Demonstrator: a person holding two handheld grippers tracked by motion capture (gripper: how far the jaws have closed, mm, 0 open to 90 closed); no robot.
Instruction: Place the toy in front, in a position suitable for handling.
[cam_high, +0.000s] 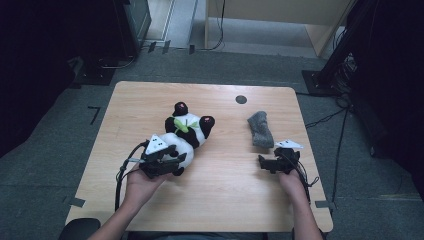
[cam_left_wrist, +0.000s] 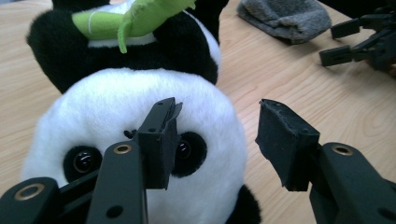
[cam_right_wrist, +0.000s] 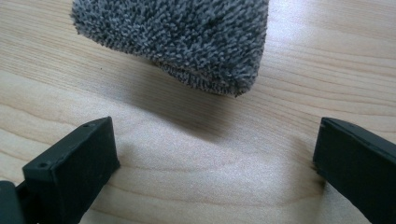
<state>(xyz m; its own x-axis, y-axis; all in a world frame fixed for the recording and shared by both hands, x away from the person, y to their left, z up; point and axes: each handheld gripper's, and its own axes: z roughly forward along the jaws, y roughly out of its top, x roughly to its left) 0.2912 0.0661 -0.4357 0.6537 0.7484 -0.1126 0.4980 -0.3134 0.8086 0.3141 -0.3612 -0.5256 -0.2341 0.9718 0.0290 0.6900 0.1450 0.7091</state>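
Observation:
A black-and-white plush panda (cam_high: 187, 131) with a green leaf on its chest lies on the wooden table (cam_high: 225, 195), left of centre. My left gripper (cam_high: 175, 159) is at the panda's head. In the left gripper view the panda's face (cam_left_wrist: 116, 107) sits behind one jaw, while the other jaw stands off to the side over bare wood, so this gripper (cam_left_wrist: 217, 140) is open. A grey fuzzy sock (cam_high: 260, 129) lies to the right. Just in front of the sock (cam_right_wrist: 177, 37), low over the table, my right gripper (cam_right_wrist: 210, 163) is open with nothing between its jaws.
A small dark round spot (cam_high: 241, 99) marks the table near its far edge. Cables run over the grey floor to the right (cam_high: 325, 119). Dark equipment stands at the back left and a wooden unit (cam_high: 280, 20) at the back.

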